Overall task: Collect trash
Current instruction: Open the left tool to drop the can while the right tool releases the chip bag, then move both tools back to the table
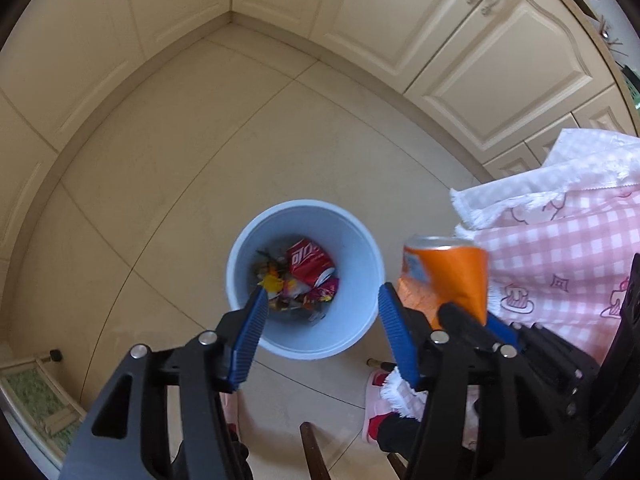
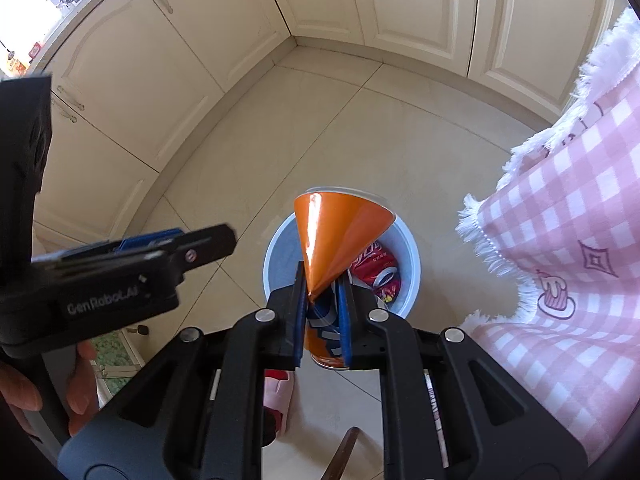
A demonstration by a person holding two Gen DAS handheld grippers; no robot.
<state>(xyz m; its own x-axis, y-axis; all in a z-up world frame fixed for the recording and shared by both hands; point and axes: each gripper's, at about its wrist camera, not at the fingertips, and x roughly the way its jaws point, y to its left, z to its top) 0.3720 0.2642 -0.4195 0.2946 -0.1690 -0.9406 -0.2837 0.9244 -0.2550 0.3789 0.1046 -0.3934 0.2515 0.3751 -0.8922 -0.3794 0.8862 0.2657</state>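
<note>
A light blue trash bin (image 1: 360, 256) stands on the tiled floor and holds a red soda can (image 1: 310, 260) and wrappers. My left gripper (image 1: 322, 308) is open and empty above the bin's near rim. My right gripper (image 2: 323, 292) is shut on a crushed orange soda can (image 2: 340, 232) and holds it over the bin (image 2: 408, 264). The orange can also shows in the left wrist view (image 1: 448, 276), to the right of the bin, with the right gripper's fingers (image 1: 500, 326) around it.
Cream kitchen cabinets (image 1: 460, 40) line the back and sides. A pink checked tablecloth (image 1: 560, 248) with white fringe hangs at the right, close to the bin. Pink slippers (image 1: 376, 400) and a dark chair leg (image 1: 312, 452) are near the bottom. A green mat (image 1: 36, 404) lies at the left.
</note>
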